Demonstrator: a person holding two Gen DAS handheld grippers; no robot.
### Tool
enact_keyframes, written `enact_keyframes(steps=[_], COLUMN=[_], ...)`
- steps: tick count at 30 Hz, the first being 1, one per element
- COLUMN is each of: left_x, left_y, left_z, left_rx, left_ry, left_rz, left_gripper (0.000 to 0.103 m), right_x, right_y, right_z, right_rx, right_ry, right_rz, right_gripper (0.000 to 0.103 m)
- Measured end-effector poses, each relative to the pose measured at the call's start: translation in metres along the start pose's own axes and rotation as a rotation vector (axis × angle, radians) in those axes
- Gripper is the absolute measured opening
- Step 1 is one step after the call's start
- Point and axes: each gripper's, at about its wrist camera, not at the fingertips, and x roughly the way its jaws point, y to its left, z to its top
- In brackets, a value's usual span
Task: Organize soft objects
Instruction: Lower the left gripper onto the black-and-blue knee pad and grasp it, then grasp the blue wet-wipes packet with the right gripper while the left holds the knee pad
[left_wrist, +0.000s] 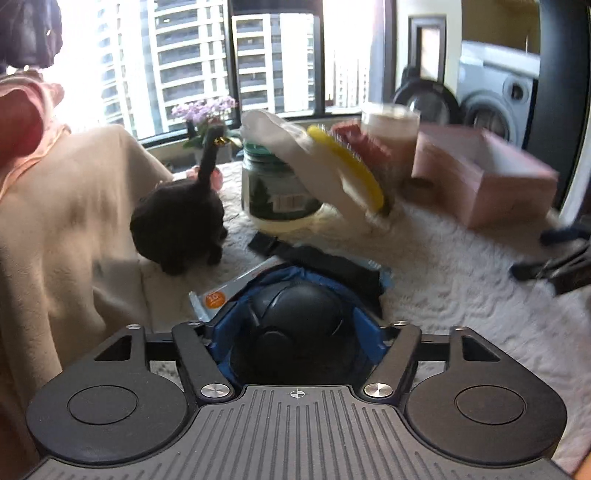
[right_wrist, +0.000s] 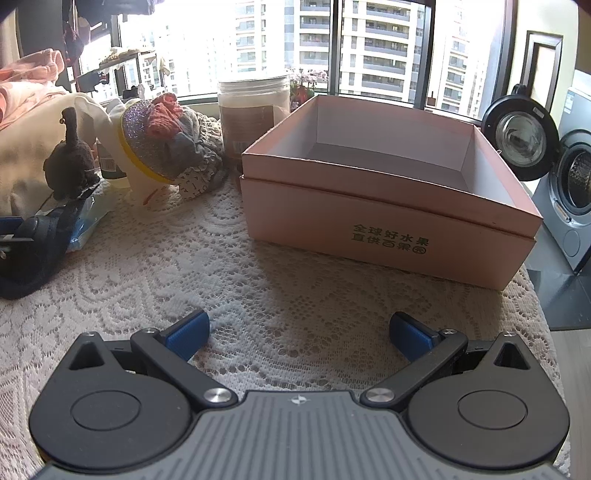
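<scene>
In the left wrist view my left gripper (left_wrist: 299, 317) has its blue fingers (left_wrist: 369, 332) against both sides of a black domed object (left_wrist: 295, 325), which stays sharp while the background blurs. A black plush swan (left_wrist: 181, 225) sits just ahead to the left, also seen as the swan (right_wrist: 70, 162) in the right wrist view. An open pink box (right_wrist: 388, 206) stands on the lace tablecloth (right_wrist: 221, 266). My right gripper (right_wrist: 299, 332) hovers open over the cloth in front of that box, with nothing between its pads.
A beige blanket (left_wrist: 66, 221) is heaped at the left. A green-lidded jar (left_wrist: 273, 184), a yellow-rimmed white item (right_wrist: 147, 144), a red crochet flower (right_wrist: 166, 114), patterned cloth (right_wrist: 203, 162) and a brown-filled jar (right_wrist: 253, 110) crowd the back. A washing machine (right_wrist: 569, 184) stands right.
</scene>
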Motion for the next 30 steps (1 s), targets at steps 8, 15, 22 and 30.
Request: enact_keyframes(steps=[8, 15, 22, 30], left_x=[0.007, -0.022, -0.060, -0.071], left_y=[0.008, 0.026, 0.053, 0.080], left_z=[-0.003, -0.016, -0.033, -0.044], left_rx=[-0.005, -0.123, -0.242, -0.340], left_ry=[0.001, -0.028, -0.051, -0.058], left_rz=[-0.003, -0.056, 0.012, 0.022], left_gripper=[0.080, 0.078, 0.078, 0.078], right_x=[0.000, -0.010, 0.012, 0.071], right_y=[0.002, 0.043, 0.129, 0.192], right_z=[0.003, 0.033, 0.083, 0.114], right_rx=[-0.018, -0.148, -0.262, -0.245], right_ry=[0.008, -0.001, 0.001, 0.071], right_rz=[0.006, 0.085, 0.325, 0.399], right_gripper=[0.103, 0.100, 0.097, 0.038])
